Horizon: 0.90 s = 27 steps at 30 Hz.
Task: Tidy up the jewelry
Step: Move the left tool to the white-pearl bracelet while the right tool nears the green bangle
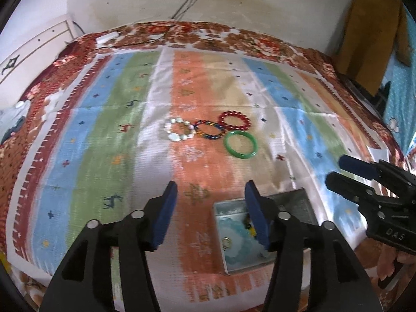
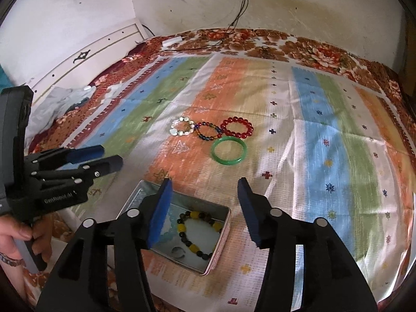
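Four bracelets lie together mid-cloth: a white bead one (image 1: 174, 137) (image 2: 173, 130), a multicolour bead one (image 1: 208, 137) (image 2: 208, 138), a red bead one (image 1: 234, 112) (image 2: 235, 134) and a green bangle (image 1: 241, 156) (image 2: 226, 162). Nearer me stands an open metal tin (image 1: 221, 231) (image 2: 221, 236). It holds a yellow-and-black bead bracelet (image 2: 193, 214) and a small ring (image 2: 178, 252) (image 1: 226, 241). My left gripper (image 1: 211, 186) (image 2: 110, 156) is open and empty, left of the tin. My right gripper (image 2: 205, 183) (image 1: 336, 169) is open and empty above the tin's far side.
A striped cloth (image 2: 312, 156) covers a floral bedspread (image 2: 325, 54). Cables and a white adapter (image 2: 171, 41) lie at the far edge by the wall. A white headboard (image 2: 85, 54) is at left, with crumpled cloth (image 2: 65, 98) beside it. A hand (image 2: 15, 231) holds the left gripper.
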{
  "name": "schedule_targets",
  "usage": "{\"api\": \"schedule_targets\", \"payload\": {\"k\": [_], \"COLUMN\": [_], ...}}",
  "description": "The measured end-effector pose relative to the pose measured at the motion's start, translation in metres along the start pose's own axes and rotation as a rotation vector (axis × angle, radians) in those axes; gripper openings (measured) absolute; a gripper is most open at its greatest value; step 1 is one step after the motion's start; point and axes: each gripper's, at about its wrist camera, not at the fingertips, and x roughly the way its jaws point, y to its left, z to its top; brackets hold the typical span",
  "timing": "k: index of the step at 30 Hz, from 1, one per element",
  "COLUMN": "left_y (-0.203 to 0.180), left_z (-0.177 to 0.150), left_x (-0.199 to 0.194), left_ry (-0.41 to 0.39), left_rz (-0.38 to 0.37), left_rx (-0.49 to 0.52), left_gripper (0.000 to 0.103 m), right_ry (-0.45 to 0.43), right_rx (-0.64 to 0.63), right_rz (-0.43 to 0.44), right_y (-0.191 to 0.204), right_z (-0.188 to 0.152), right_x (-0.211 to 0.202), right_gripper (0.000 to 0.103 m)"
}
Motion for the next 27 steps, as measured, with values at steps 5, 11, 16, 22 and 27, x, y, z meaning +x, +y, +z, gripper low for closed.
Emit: {"api": "schedule_targets", "payload": {"k": [5, 11, 16, 22, 27], "left_y": [0.01, 0.018, 0.024, 0.027, 0.034], "left_z": [0.008, 0.019, 0.032, 0.041, 0.052], "left_x": [0.009, 0.019, 0.032, 0.044, 0.058], "left_ry": [0.005, 0.012, 0.024, 0.04, 0.058], "left_rz": [0.046, 0.071, 0.1, 0.116, 0.131], "left_rx": [-0.015, -0.017, -0.021, -0.01, -0.021], "left_gripper": [0.07, 0.077, 0.077, 0.079, 0.079], "right_ry": [0.004, 0.015, 0.028, 0.048, 0.072], "right_rx": [0.022, 0.045, 0.056, 0.087, 0.059], "right_rz": [0.003, -0.022, -0.046, -0.03, -0.034], "right_y": [-0.006, -0.018, -0.029, -0.039, -0.035], "right_z": [0.005, 0.011, 0.019, 0.031, 0.034], "right_x": [0.008, 0.022, 0.034, 0.051, 0.063], "right_gripper": [0.067, 0.07, 0.07, 0.07, 0.07]}}
